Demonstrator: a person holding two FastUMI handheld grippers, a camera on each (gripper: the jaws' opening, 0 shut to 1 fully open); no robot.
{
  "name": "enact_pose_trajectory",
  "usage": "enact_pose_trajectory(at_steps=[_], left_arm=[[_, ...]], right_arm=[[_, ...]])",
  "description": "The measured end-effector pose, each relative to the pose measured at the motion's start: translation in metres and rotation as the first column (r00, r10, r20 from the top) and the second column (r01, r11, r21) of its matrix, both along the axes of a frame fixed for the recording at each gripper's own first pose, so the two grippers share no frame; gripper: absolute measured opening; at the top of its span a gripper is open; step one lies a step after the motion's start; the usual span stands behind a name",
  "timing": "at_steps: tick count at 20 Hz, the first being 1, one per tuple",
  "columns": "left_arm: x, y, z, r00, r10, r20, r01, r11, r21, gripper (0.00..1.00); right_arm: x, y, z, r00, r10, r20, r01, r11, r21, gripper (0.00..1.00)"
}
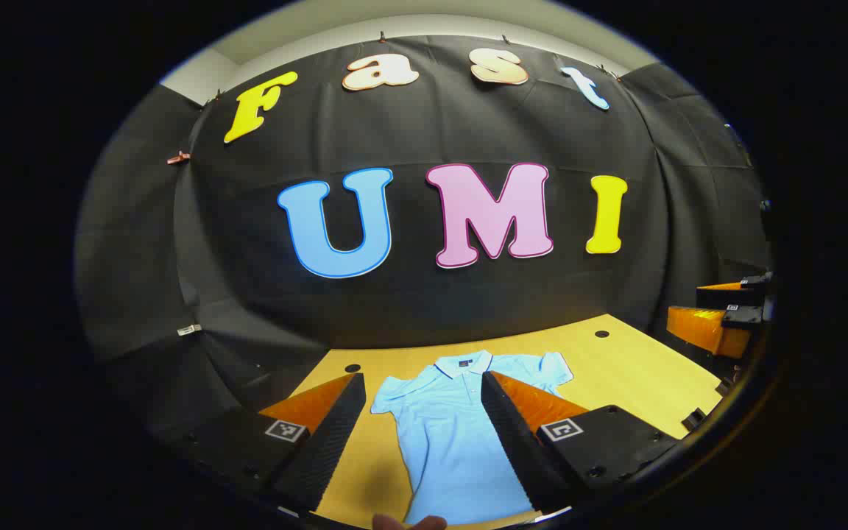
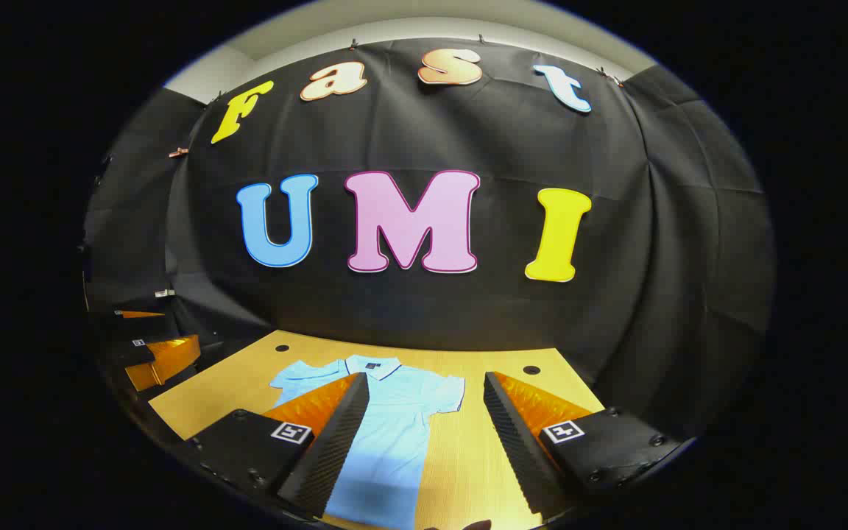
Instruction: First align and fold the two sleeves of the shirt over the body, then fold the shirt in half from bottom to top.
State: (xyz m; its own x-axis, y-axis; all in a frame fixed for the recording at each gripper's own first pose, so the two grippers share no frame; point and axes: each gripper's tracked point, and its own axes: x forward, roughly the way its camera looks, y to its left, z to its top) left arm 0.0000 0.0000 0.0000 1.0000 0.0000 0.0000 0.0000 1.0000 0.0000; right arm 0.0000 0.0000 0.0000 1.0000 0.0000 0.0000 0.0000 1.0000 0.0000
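Your left tool (image 1: 420,412) hangs above the surface (image 1: 630,368) with fingers apart, framing the shirt (image 1: 453,434) that lies flat, collar far, sleeves spread and unfolded, while your right tool (image 2: 424,419), equally apart, hovers off the shirt's right side, likely ready for that sleeve.

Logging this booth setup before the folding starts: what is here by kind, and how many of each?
Shirt: 1, light blue, lying flat, sleeves unfolded
Table: 1
Table holes: 2
Grippers: 2, left and right, both jaws open above the table
Total: 6
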Motion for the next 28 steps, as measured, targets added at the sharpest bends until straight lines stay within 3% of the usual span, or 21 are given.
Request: enact_pose_trajectory(at_steps=[19, 24, 28], left_arm=[[0.013, 0.011, -0.007, 1.000, -0.017, -0.003, 0.017, 1.000, 0.005, 1.00], [0.018, 0.012, -0.008, 1.000, -0.009, -0.004, 0.009, 1.000, 0.013, 1.00], [0.025, 0.011, -0.012, 1.000, 0.001, -0.015, -0.001, 1.000, 0.008, 1.00]], right_arm=[[0.018, 0.018, -0.003, 1.000, 0.002, -0.030, -0.003, 1.000, -0.009, 0.97], [0.050, 0.013, -0.010, 0.999, -0.004, -0.054, 0.004, 1.000, -0.001, 0.97], [0.109, -0.003, -0.029, 0.994, -0.019, -0.104, 0.019, 1.000, -0.001, 0.97]])
